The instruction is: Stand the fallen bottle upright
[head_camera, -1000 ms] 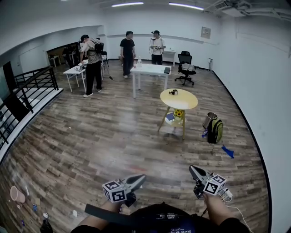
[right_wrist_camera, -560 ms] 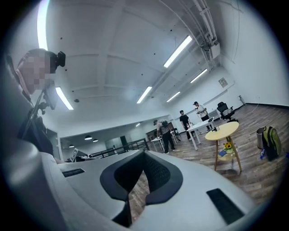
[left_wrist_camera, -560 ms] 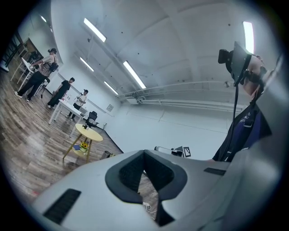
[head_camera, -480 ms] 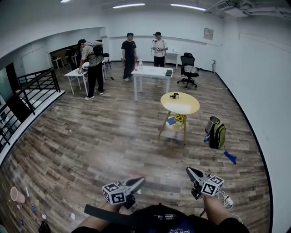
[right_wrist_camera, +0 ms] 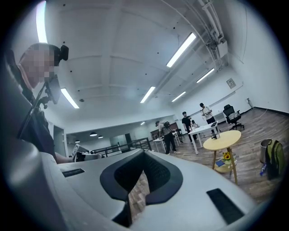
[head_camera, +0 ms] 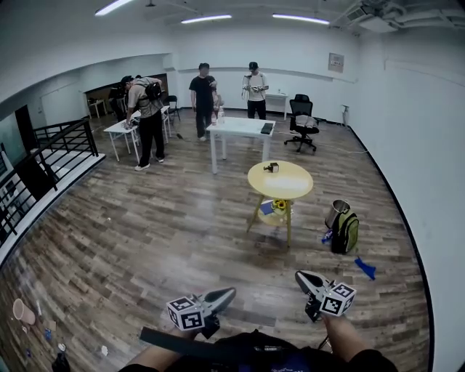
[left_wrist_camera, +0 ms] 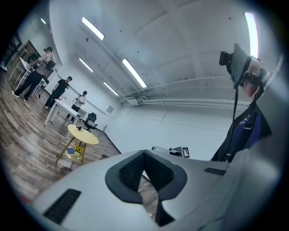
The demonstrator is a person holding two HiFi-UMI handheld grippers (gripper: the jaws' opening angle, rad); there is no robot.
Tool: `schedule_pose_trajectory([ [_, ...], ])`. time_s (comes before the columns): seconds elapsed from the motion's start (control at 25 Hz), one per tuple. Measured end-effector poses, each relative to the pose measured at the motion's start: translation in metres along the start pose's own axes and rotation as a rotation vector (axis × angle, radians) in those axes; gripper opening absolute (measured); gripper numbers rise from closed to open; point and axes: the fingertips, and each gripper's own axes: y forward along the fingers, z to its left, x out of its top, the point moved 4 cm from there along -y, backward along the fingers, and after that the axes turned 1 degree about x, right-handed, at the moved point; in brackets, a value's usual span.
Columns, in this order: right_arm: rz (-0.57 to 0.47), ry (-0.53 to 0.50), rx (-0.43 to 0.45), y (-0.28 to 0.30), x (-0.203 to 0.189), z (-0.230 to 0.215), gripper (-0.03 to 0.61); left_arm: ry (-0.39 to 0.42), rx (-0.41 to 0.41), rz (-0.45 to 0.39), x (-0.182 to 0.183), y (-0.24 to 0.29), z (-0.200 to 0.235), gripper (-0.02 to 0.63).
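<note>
Left gripper (head_camera: 230,292): near, left of centre, pointing level; jaws closed together, nothing held.
Right gripper (head_camera: 300,275): near right, level; jaws likewise closed, empty.
Round yellow table (head_camera: 294,185): far, mid-floor; bears a small dark item (head_camera: 272,168), too small to identify.
Fallen bottle: location cannot be told from these views.
White table (head_camera: 243,127): farther back.

A: Setting?
B: Open-plan office or lab workroom. Wood-plank floor (head_camera: 145,225), plain white walls (head_camera: 407,109), ceiling strip lights (head_camera: 207,18).
A: Evidence?
B: White rectangular tables (head_camera: 243,128), black swivel office chair (head_camera: 301,120), round yellow table (head_camera: 280,179), black metal railing (head_camera: 51,149), people standing (head_camera: 149,109) by the desks.
</note>
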Motion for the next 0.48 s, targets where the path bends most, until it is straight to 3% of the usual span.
schedule_pose_trajectory([
  [0.24, 0.001, -0.004, 0.004, -0.028, 0.017, -0.056, 0.003, -0.004, -0.014, 0.007, -0.006, 0.068, -0.005, 0.009],
  [0.48, 0.002, 0.022, -0.027, -0.033, 0.015, -0.094, 0.003, -0.019, -0.024, 0.035, -0.008, 0.101, 0.011, 0.009],
])
